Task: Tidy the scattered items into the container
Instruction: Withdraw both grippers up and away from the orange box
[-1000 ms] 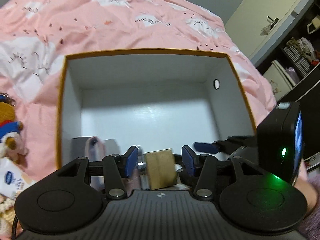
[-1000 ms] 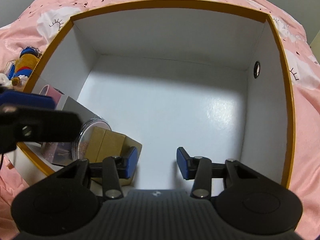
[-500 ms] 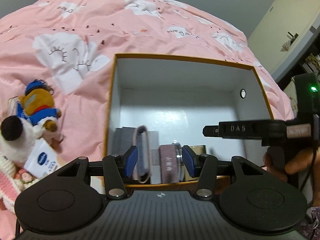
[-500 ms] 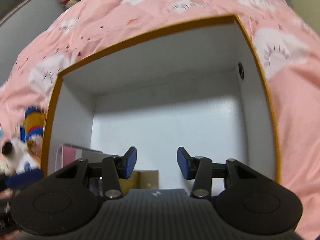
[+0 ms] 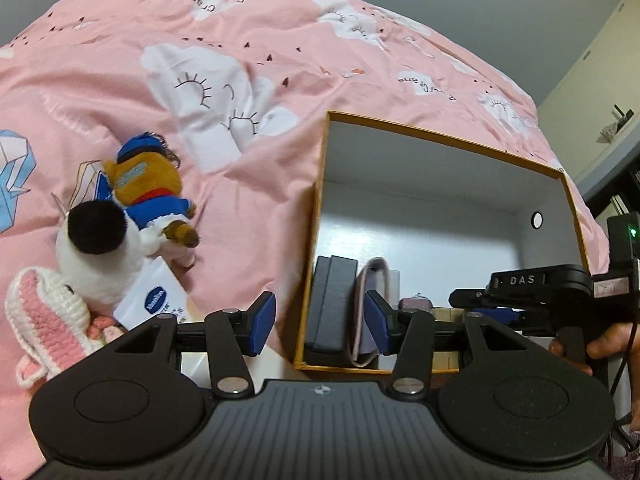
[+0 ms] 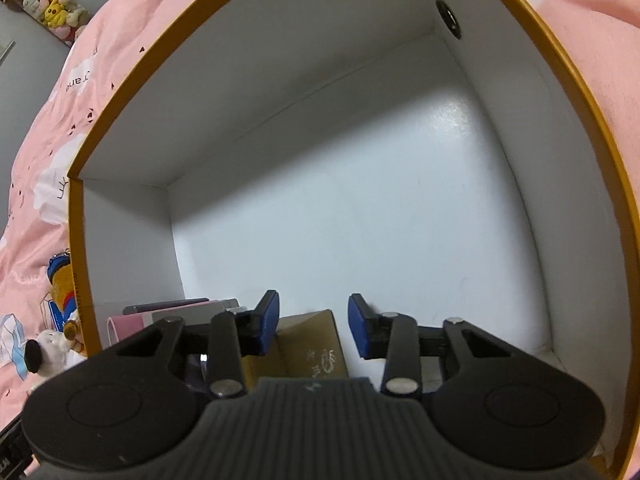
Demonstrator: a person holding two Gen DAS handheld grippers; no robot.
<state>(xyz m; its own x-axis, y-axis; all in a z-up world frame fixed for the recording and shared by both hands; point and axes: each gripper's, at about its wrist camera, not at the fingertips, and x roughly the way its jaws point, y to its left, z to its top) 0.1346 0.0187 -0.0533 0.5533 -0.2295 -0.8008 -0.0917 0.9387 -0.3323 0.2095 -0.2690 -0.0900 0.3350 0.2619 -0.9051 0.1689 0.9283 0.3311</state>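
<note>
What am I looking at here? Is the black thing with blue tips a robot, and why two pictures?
No robot: a person holds a hand tool in each hand, each with two blue-padded fingers and a camera looking along them. One picture is from the left gripper, the other from the right gripper. Both are open and hold nothing. The left view also shows the right tool and the hand gripping it. Everything lies on a pink duvet. The orange-rimmed box already holds a dark case, a pink pouch and a brown carton. Still out on the duvet are a duck plush, a white plush and a small white packet.
</note>
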